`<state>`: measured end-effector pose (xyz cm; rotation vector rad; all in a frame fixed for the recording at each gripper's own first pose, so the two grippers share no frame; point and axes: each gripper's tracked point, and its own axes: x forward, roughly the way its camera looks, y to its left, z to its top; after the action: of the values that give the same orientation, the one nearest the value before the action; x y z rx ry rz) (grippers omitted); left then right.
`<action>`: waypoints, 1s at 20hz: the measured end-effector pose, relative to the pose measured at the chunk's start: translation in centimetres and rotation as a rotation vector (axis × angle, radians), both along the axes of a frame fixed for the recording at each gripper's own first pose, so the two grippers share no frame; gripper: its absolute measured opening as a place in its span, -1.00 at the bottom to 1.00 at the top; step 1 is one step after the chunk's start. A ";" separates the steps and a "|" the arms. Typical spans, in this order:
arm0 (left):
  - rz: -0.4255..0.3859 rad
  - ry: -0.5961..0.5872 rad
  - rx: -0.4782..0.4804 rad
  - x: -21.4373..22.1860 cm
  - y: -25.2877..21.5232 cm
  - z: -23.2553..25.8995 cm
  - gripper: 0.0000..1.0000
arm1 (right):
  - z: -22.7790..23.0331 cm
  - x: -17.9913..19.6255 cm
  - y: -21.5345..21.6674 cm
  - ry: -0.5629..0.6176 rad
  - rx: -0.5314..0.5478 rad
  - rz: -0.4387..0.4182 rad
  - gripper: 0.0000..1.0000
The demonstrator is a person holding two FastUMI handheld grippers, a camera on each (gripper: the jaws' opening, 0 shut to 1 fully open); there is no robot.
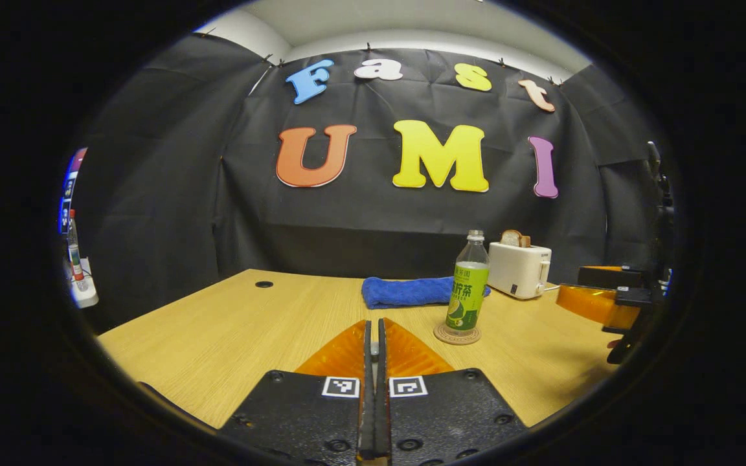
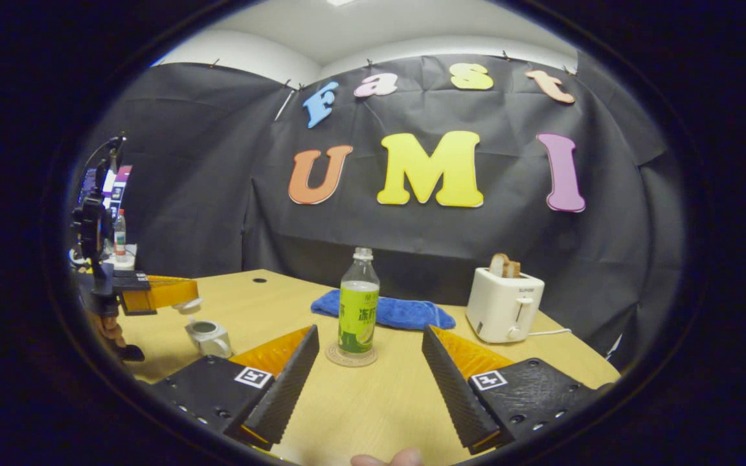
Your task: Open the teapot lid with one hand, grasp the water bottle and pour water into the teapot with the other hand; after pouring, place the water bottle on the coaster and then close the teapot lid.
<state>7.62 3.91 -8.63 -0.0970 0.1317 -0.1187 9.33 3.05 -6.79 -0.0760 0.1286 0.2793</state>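
A green-labelled water bottle point(image 1: 468, 291) point(image 2: 358, 304), uncapped, stands upright on a round coaster point(image 1: 456, 335) point(image 2: 350, 356) mid-table. My right gripper point(image 2: 369, 328) is open, a little short of the bottle, which lines up with the gap between its fingers; in the left gripper view that right gripper point(image 1: 599, 304) sits at the far right. My left gripper point(image 1: 373, 323) is shut. In the right gripper view the left gripper point(image 2: 179, 296) holds the small white teapot lid point(image 2: 188, 305) just above and left of the white teapot point(image 2: 208, 336), whose top is uncovered.
A white toaster point(image 1: 519, 268) point(image 2: 504, 304) with bread in it stands at the back right. A folded blue towel point(image 1: 405, 291) point(image 2: 399, 312) lies behind the bottle. The wooden table point(image 1: 230, 330) ends at the black wall. A fingertip point(image 2: 386, 459) shows at the bottom edge.
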 end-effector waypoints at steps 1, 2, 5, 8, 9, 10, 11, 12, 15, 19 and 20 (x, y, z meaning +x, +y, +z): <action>0.000 0.005 0.008 0.4 -0.1 -0.4 -0.94 | 0.1 -0.4 -1.0 0.000 0.017 -0.018 0.91; 0.004 0.015 0.017 0.6 0.0 -1.0 -0.94 | 0.0 -0.8 -1.6 0.006 0.037 -0.034 0.90; 0.001 0.039 0.002 0.9 -0.3 -2.1 -0.94 | 0.1 -1.1 -2.9 0.004 0.060 -0.064 0.91; 0.014 0.054 0.021 1.1 0.1 -2.9 -0.94 | 0.4 -1.2 -3.1 -0.014 0.044 -0.068 0.91; 0.011 0.057 0.020 1.1 0.1 -3.1 -0.94 | 0.5 -1.2 -2.8 -0.017 0.042 -0.062 0.90; 0.010 0.063 0.017 1.2 0.0 -3.2 -0.94 | 0.4 -1.3 -2.6 -0.018 0.040 -0.058 0.91; 0.009 0.064 0.016 1.2 -0.1 -3.4 -0.94 | 0.3 -1.3 -2.4 -0.016 0.040 -0.053 0.91; 0.009 0.065 0.018 1.1 -0.1 -3.5 -0.94 | 0.1 -1.3 -2.3 -0.014 0.040 -0.052 0.91; 0.010 0.067 0.023 1.2 -0.2 -3.6 -0.94 | -0.1 -1.4 -2.3 -0.006 0.043 -0.049 0.92; 0.018 0.097 0.025 1.0 -0.2 -4.5 -0.94 | -0.2 -1.5 -2.7 -0.005 0.047 -0.055 0.86; 0.021 0.097 0.027 1.0 -0.3 -4.4 -0.93 | -0.4 -1.6 -2.6 -0.003 0.051 -0.054 0.91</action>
<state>8.65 3.60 -13.00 -0.0775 0.2288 -0.0913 7.74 0.48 -7.19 -0.0226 0.1205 0.2284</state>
